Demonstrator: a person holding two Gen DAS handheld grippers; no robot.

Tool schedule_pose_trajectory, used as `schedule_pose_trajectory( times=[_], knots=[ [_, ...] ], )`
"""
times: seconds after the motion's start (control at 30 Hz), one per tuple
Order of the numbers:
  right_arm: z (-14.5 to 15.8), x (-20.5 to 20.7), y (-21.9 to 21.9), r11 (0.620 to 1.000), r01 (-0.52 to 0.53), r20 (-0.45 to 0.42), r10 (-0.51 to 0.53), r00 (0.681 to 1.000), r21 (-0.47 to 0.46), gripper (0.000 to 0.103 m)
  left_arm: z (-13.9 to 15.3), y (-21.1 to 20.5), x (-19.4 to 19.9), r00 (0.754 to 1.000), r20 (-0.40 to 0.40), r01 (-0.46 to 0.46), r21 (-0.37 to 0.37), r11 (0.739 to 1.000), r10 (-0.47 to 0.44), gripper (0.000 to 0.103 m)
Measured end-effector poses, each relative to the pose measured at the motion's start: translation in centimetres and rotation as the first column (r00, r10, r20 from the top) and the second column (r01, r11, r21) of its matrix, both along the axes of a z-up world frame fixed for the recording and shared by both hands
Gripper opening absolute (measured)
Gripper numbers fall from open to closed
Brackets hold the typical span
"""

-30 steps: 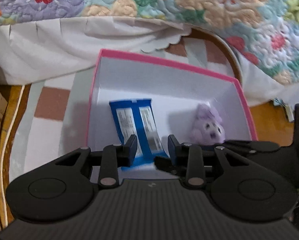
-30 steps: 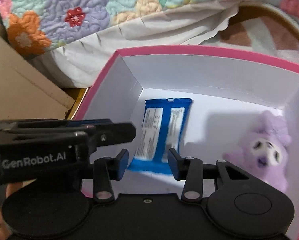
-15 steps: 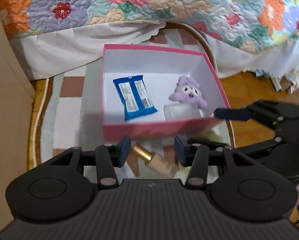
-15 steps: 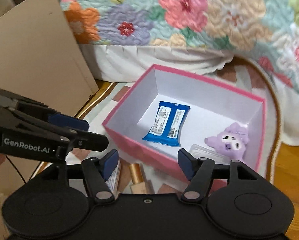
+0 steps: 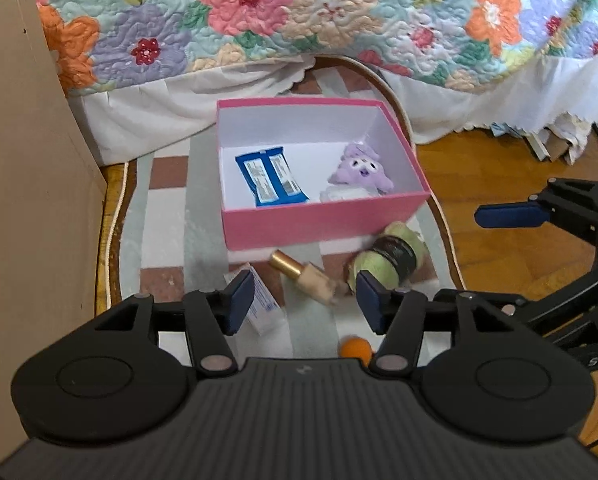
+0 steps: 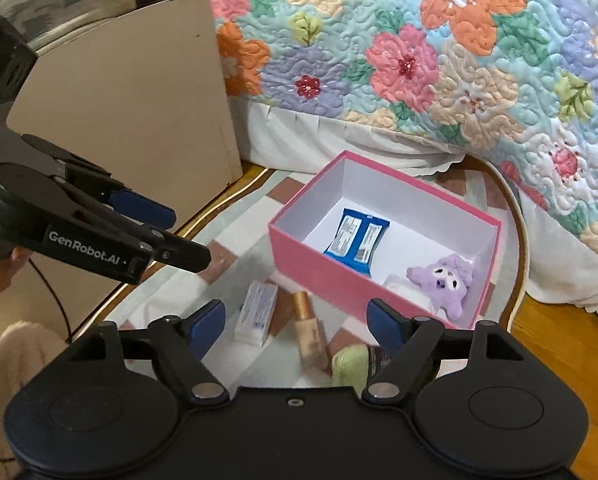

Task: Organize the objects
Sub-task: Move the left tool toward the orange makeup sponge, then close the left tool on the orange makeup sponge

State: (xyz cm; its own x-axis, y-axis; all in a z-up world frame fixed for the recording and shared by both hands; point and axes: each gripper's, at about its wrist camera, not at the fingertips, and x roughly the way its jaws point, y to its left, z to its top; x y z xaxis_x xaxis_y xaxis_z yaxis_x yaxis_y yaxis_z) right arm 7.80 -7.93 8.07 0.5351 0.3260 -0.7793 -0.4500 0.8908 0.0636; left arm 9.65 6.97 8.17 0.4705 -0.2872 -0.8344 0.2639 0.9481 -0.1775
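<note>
Both grippers have pulled up and back out of the pink box since a second ago; then the views were filled by the box interior, now the whole box and rug show.

Left gripper [image 5: 305,300]: fingers empty and opening, nothing between them. Right gripper [image 6: 295,322]: fingers empty too, opening wider.

Nearest, on the rug [image 5: 163,248] in front of the box: small orange ball [image 5: 355,349], white-and-blue carton [image 6: 257,312], gold-capped bottle [image 5: 303,276] lying on its side, green roll with a dark band [image 5: 395,254] just beside the bottle. All four are outside the box.

Next out, pink box [image 5: 323,218], open-topped. Inside: blue packet [image 5: 271,176] lying flat at left, purple plush toy [image 5: 359,168] at right, a whitish wrapped item [image 5: 341,194] touching the plush against the near wall.

Beyond: white bed skirt and floral quilt [image 5: 299,20]; brown cardboard panel [image 5: 23,160] at left; wood floor to the right.

Reading: the packet looks deposited and released, so this is the gap between placements. Three items in, four loose. Bottle and carton lie closest under the fingers and seem the likely next picks; the bottle may roll when nudged.
</note>
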Motion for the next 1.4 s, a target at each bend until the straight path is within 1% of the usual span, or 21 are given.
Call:
schedule_pose_trajectory(
  times=[0.1,0.17,0.27,0.37,0.43,0.5,0.67,0.77,0.83,0.87,0.93,1.03,1.1,1.2,1.3,1.4],
  knots=[
    [0.1,-1.4,-0.3,1.0,-0.003,-0.014,0.003,1.0,-0.002,0.082,-0.1,-0.4,-1.0,1.0,-0.001,0.02,0.009,1.0,-0.02,0.059],
    [-0.2,-2.3,-0.4,1.0,-0.003,-0.029,0.003,1.0,0.005,0.082,-0.4,-0.8,-1.6,0.999,-0.01,0.043,-0.004,0.999,-0.043,0.06],
    [-1.1,-3.6,-0.8,1.0,0.015,-0.049,-0.014,0.999,0.025,0.082,-1.6,-1.0,-2.0,0.994,-0.052,0.092,-0.064,0.994,-0.095,0.06],
    [-3.1,-4.3,-1.3,0.998,0.027,-0.109,-0.022,0.994,0.048,0.082,-3.3,-1.4,-2.0,0.988,-0.095,0.112,-0.067,0.992,-0.118,0.06],
    [-4.5,-4.6,-1.4,0.998,0.03,-0.149,-0.02,0.989,0.061,0.082,-4.5,-1.4,-2.0,0.987,-0.112,0.109,-0.057,0.992,-0.115,0.06],
    [-5.7,-4.8,-1.6,0.997,0.04,-0.163,-0.029,0.986,0.067,0.082,-5.7,-1.2,-2.0,0.986,-0.129,0.102,-0.062,0.993,-0.11,0.06],
    [-8.2,-5.4,-1.4,0.999,0.009,-0.122,-0.004,0.992,0.036,0.082,-8.6,-1.9,-2.2,0.985,-0.135,0.101,-0.065,0.993,-0.109,0.06],
    [-10.5,-5.7,-0.5,0.999,-0.036,-0.092,0.036,0.995,-0.001,0.082,-10.3,-2.4,-2.4,0.987,-0.128,0.091,-0.086,0.992,-0.101,0.059],
    [-12.2,-5.9,0.2,0.998,-0.054,-0.085,0.051,0.995,-0.026,0.081,-11.5,-2.8,-2.6,0.99,-0.114,0.08,-0.074,0.994,-0.088,0.058],
    [-13.0,-6.0,0.4,0.998,-0.058,-0.086,0.055,0.995,-0.033,0.081,-12.3,-2.9,-2.7,0.99,-0.116,0.073,-0.067,0.995,-0.08,0.058],
    [-14.4,-5.9,0.7,0.998,-0.042,-0.088,0.038,0.995,-0.047,0.081,-13.7,-3.0,-2.8,0.991,-0.119,0.058,-0.075,0.995,-0.067,0.058],
    [-16.2,-5.6,0.4,1.0,-0.01,-0.109,0.008,0.994,-0.016,0.081,-15.5,-2.9,-3.1,0.992,-0.117,0.033,-0.092,0.995,-0.043,0.057],
    [-16.9,-5.6,0.3,1.0,0.004,-0.095,-0.004,0.996,-0.007,0.081,-16.6,-3.0,-3.1,0.991,-0.129,0.02,-0.117,0.993,-0.035,0.057],
    [-18.1,-5.4,0.1,1.0,0.007,-0.098,-0.004,0.995,0.028,0.081,-17.7,-3.1,-3.3,0.99,-0.137,0.007,-0.18,0.984,-0.032,0.057],
    [-19.6,-5.0,0.2,0.998,0.015,-0.119,-0.008,0.993,0.054,0.081,-19.1,-3.6,-3.2,0.989,-0.148,0.002,-0.17,0.985,-0.027,0.057],
    [-21.0,-4.3,0.4,0.998,0.033,-0.152,-0.024,0.988,0.057,0.08,-20.0,-3.6,-2.9,0.986,-0.167,-0.012,-0.193,0.981,-0.021,0.057]
  ],
)
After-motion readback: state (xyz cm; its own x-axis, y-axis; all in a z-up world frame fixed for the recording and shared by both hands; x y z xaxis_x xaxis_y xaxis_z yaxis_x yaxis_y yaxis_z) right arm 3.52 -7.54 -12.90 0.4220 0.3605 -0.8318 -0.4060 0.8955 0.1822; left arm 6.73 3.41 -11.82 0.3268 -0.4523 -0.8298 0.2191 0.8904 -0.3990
